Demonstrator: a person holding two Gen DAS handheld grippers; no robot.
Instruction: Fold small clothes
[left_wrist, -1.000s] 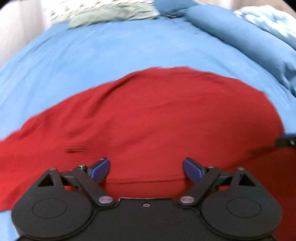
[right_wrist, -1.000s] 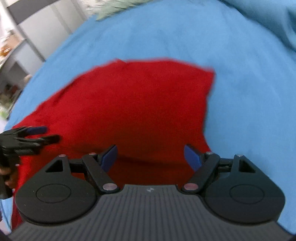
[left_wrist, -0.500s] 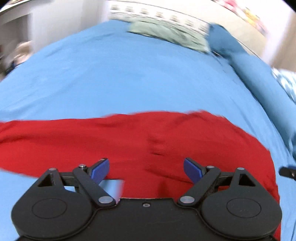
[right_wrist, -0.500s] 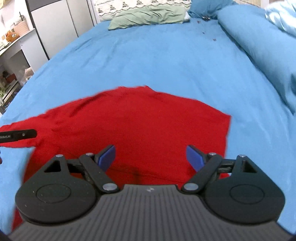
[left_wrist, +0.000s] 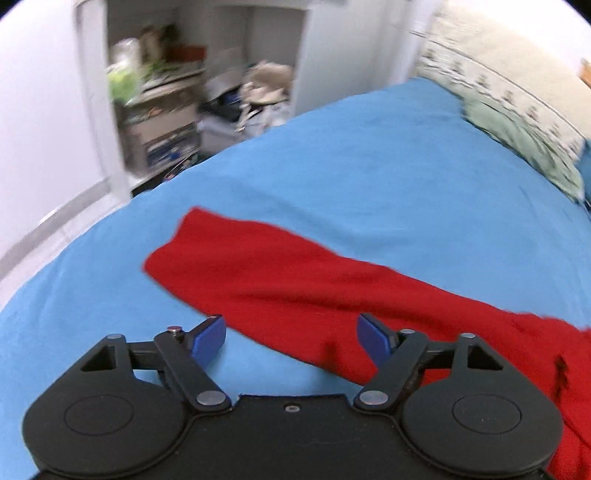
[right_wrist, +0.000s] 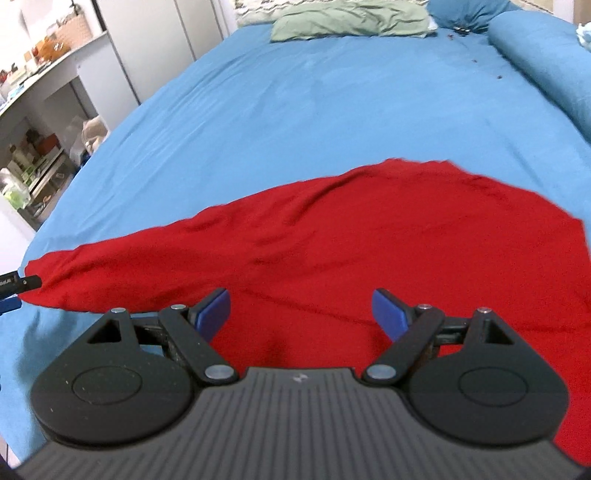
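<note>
A red garment (right_wrist: 388, 243) lies spread on the blue bed sheet (right_wrist: 314, 103). Its long sleeve (left_wrist: 280, 273) stretches out to the left, ending in a cuff (left_wrist: 173, 247). My left gripper (left_wrist: 291, 338) is open and empty, hovering over the sleeve's near edge. My right gripper (right_wrist: 301, 314) is open and empty over the garment's body. The tip of the left gripper (right_wrist: 16, 284) shows at the sleeve's end in the right wrist view.
A green pillow (right_wrist: 347, 18) and a blue bolster (right_wrist: 546, 62) lie at the head and right side of the bed. White shelves with clutter (left_wrist: 166, 107) and a cabinet (right_wrist: 44, 110) stand off the bed's left edge.
The left gripper has swung left along the garment to the sleeve. The right gripper has pulled back a little, so more of the garment shows. Both stayed open.
</note>
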